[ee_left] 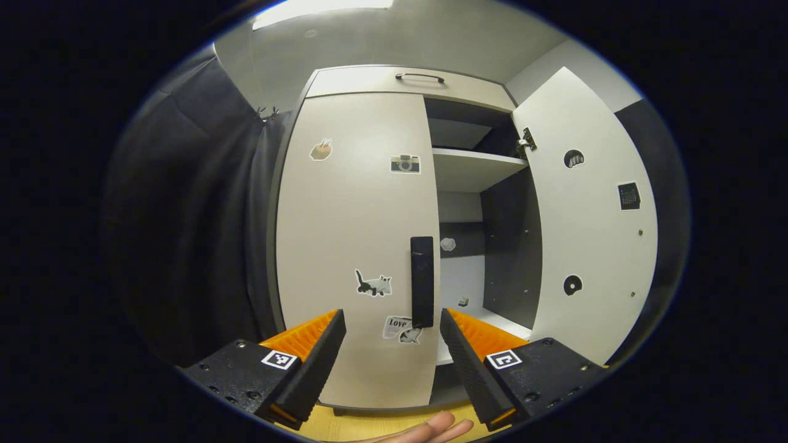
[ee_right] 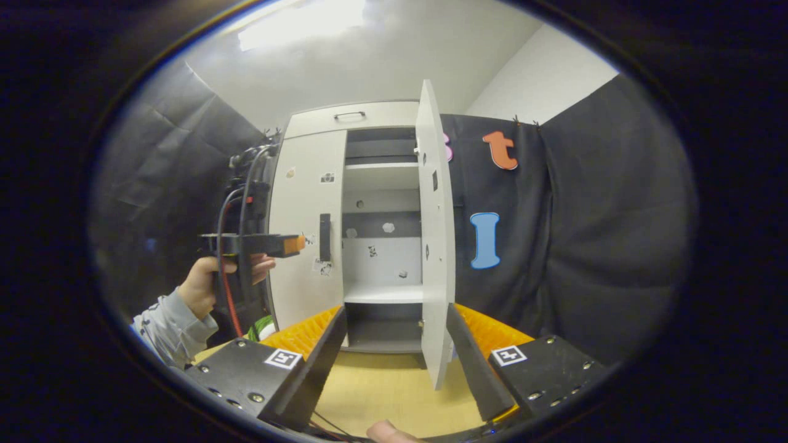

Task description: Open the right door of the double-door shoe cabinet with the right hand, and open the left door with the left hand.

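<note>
Left gripper view: shoe cabinet (ee_left: 369, 79) straight ahead; right door (ee_left: 585, 215) swung wide, inner face w/ hinge cups showing, shelves (ee_left: 474, 161) exposed. Left door (ee_left: 357, 246) shut, stickers on its front, black vertical handle (ee_left: 422, 281) at its inner edge. Left gripper (ee_left: 392, 335) w/ fingers apart, holding nothing; handle's lower end appears betw. the fingertips but lies farther off, no contact.

Right gripper view: right gripper (ee_right: 394, 344) fingers also spread, empty; right door's free edge (ee_right: 436, 246) sits just ahead betw. them, whether touching cannot be told. Left gripper (ee_right: 294, 244) seen at left, held by a hand (ee_right: 203, 280), tip pointing at the left door, near the handle.

Step judged: right door done; left-door opening at approach stage. Next move calls for advancing the left gripper until the fingers straddle the handle, closing on it, then pulling outward along the door's hinge arc.
</note>
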{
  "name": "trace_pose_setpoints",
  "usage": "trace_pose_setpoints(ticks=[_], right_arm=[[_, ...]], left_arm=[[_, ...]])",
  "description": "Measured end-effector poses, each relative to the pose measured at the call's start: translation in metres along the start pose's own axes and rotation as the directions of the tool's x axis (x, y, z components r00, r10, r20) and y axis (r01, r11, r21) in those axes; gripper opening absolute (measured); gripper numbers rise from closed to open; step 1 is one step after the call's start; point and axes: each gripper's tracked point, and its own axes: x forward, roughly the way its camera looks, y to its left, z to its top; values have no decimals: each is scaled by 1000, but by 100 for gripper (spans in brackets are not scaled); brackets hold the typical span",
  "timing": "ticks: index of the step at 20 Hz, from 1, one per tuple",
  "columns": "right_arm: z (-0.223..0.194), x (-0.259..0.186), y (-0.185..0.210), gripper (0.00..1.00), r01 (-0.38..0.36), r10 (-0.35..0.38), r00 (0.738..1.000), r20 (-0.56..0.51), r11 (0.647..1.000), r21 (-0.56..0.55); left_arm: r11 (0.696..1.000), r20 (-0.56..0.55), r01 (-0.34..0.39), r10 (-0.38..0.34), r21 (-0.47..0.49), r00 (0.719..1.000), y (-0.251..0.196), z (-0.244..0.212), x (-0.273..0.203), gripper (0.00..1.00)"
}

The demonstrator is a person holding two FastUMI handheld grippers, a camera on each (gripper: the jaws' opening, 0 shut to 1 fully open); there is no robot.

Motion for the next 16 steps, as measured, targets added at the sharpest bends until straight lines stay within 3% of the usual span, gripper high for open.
trace_pose_setpoints(ticks=[7,10,13,14,15,16], right_arm=[[-12,-24,-12,96,8,-10,1000,29,998,67],[-23,-33,-24,94,28,-30,999,22,995,93],[-29,-37,-33,96,37,-40,999,28,993,114],[-29,-40,-35,94,33,-37,999,32,992,125],[-30,-40,-41,98,41,-46,998,35,989,142],[-32,-42,-47,94,51,-57,998,35,986,158]], left_arm=[[1000,17,-12,13,-27,1000,-24,9,71,95],[999,7,-34,34,-16,999,-29,7,91,90],[999,15,-41,41,-11,999,-32,8,106,74],[999,3,-38,38,-13,999,-34,4,112,58],[998,-19,-61,60,-2,998,-28,-3,117,47],[996,-39,-93,92,-5,995,-21,-10,122,52]])
